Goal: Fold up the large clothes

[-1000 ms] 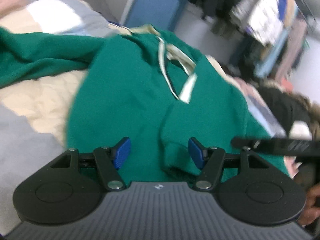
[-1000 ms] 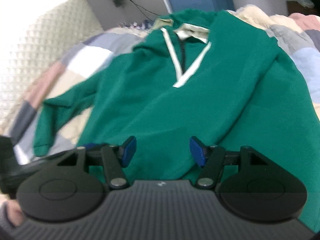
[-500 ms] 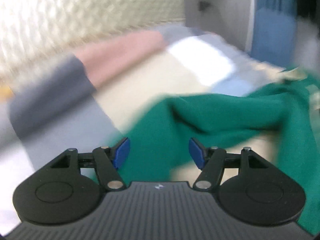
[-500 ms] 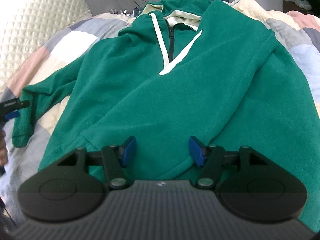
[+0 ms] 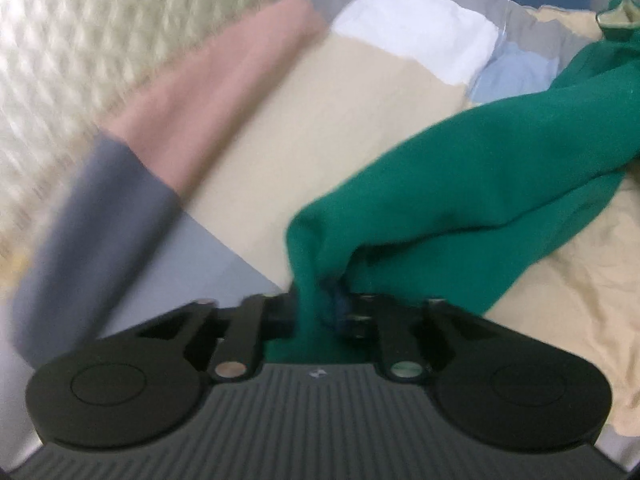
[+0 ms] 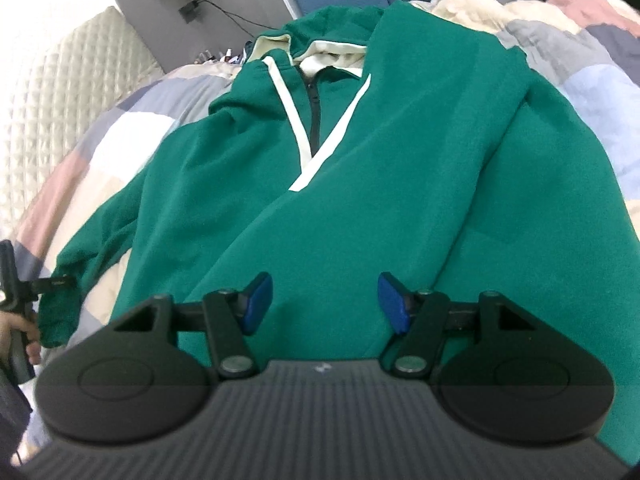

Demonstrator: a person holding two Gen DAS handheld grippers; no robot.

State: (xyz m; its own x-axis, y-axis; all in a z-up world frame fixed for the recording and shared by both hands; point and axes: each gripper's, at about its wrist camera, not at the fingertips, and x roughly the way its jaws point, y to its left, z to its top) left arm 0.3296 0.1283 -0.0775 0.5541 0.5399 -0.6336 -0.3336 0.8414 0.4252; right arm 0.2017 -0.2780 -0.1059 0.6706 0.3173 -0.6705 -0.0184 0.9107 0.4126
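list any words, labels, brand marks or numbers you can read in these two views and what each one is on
No readable words or numbers in either view.
Small pale emblem on the left gripper body: a mark only, blurred, no letters legible.
Matching small emblem on the right gripper body: too small to read.
Green hoodie: white trim and a dark zip, no print or label visible.
Patchwork quilt: plain colour blocks, no text.

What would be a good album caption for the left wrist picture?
Left gripper has just closed on the green hoodie's sleeve, lying across a patchwork quilt.
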